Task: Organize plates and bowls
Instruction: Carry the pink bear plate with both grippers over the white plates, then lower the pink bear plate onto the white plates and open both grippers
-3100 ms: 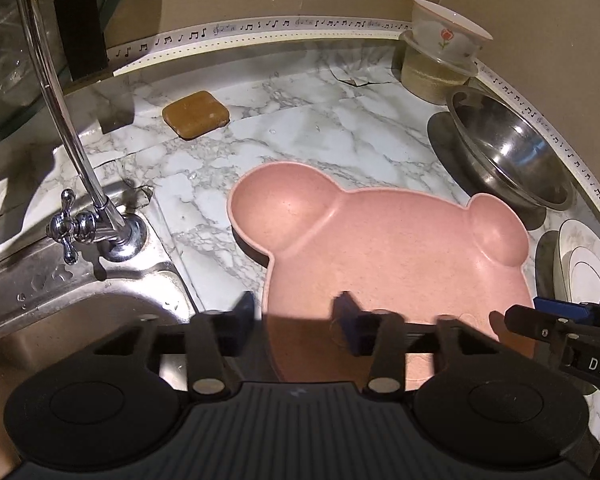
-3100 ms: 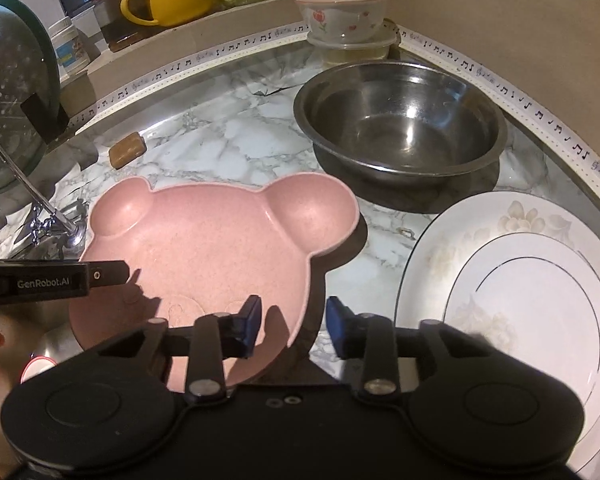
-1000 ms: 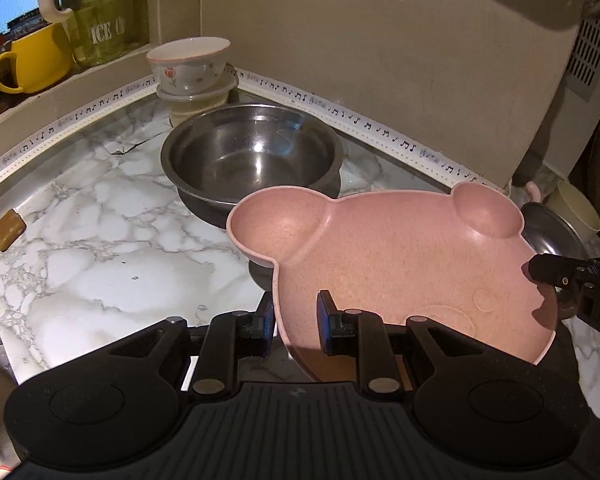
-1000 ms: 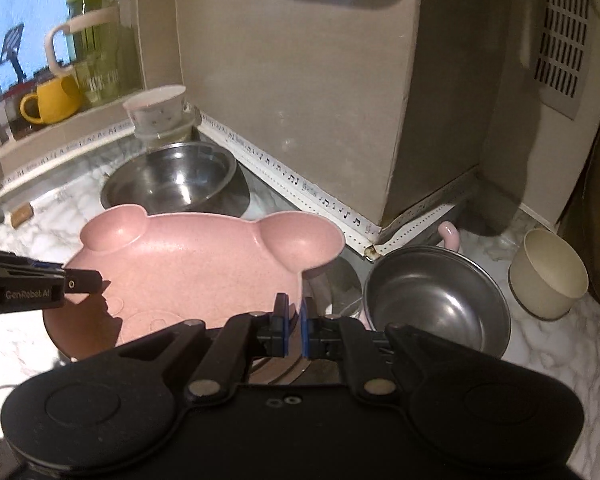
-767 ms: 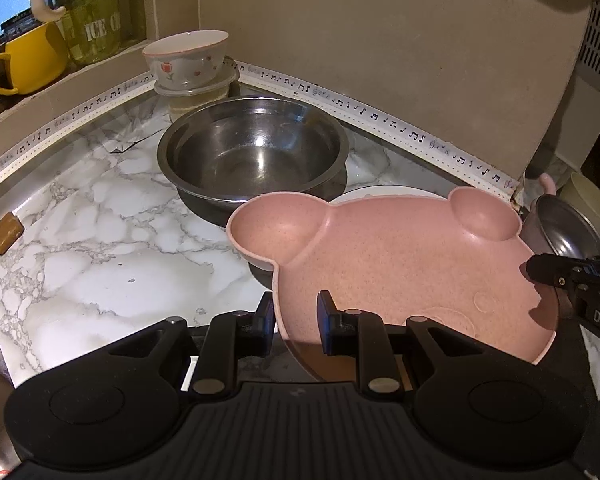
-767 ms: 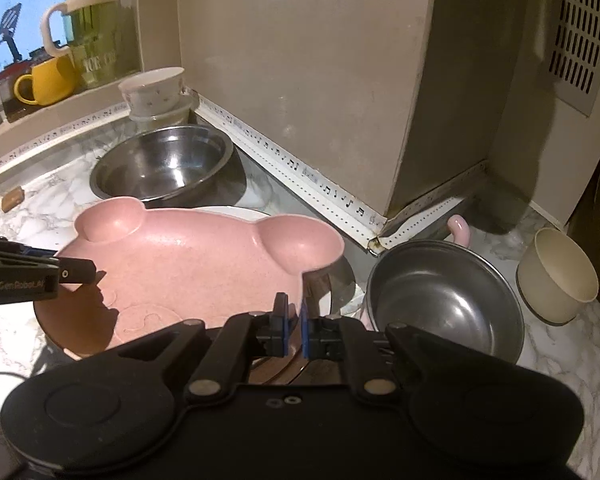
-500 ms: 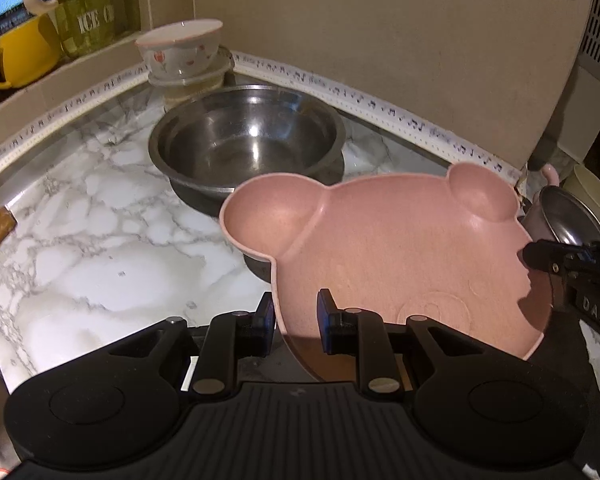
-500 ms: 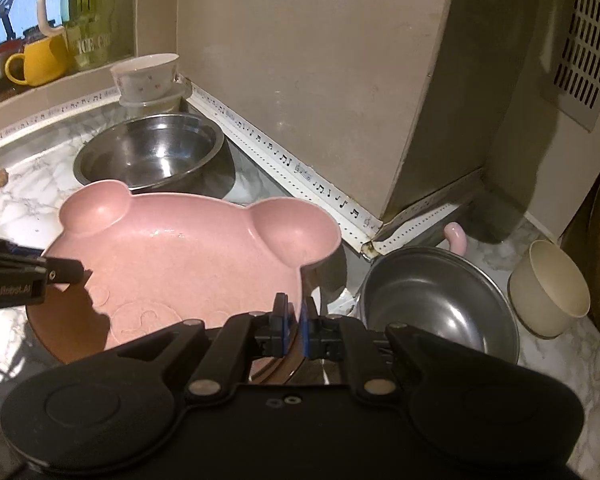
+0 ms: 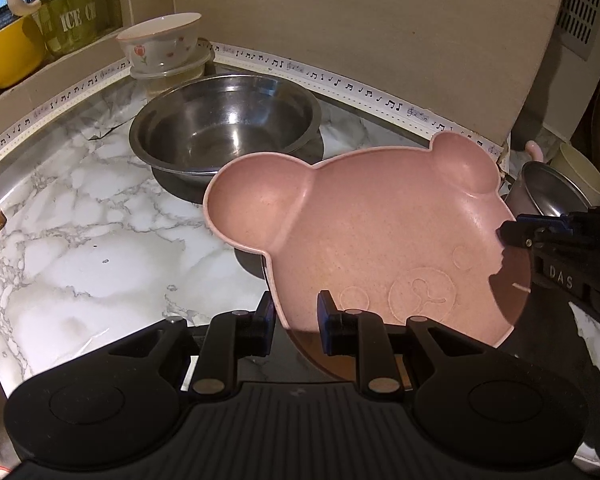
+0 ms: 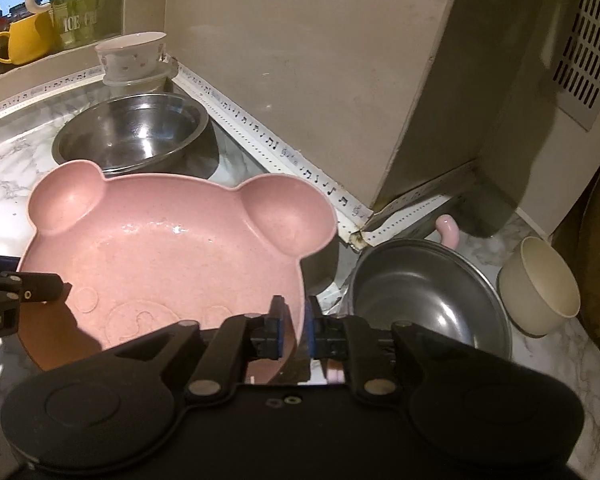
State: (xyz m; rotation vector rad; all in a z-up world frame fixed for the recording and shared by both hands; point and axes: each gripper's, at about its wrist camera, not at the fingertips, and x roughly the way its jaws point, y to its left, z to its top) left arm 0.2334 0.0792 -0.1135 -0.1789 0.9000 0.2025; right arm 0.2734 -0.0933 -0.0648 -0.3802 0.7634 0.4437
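A pale pink bear-shaped plastic plate with two round ear compartments (image 9: 372, 236) fills the centre of both wrist views, carried across from the sink side of the marble-patterned countertop (image 9: 100, 248) to sit low beside a large stainless steel mixing bowl (image 9: 224, 124) at upper centre of the left view. The left gripper (image 9: 292, 314) straddles the plate's near rim at lower centre, its jaws narrow and their pads seemingly against the rim, so the grip looks firm. The right gripper (image 10: 290, 330), clamped tight on the opposite rim a second ago, has just been opening: in its own view the plate's edge stands between the blue pads (image 10: 278, 334) with a sliver of gap on each side, so it is letting go. In that view's lower right wait a smaller steel bowl with a pink handle (image 10: 428, 292) and a cream cup (image 10: 540, 284). The white plate seen half a second earlier is now hidden beneath the pink one, suggesting it has been stacked there; the left hand's release appears to be next.
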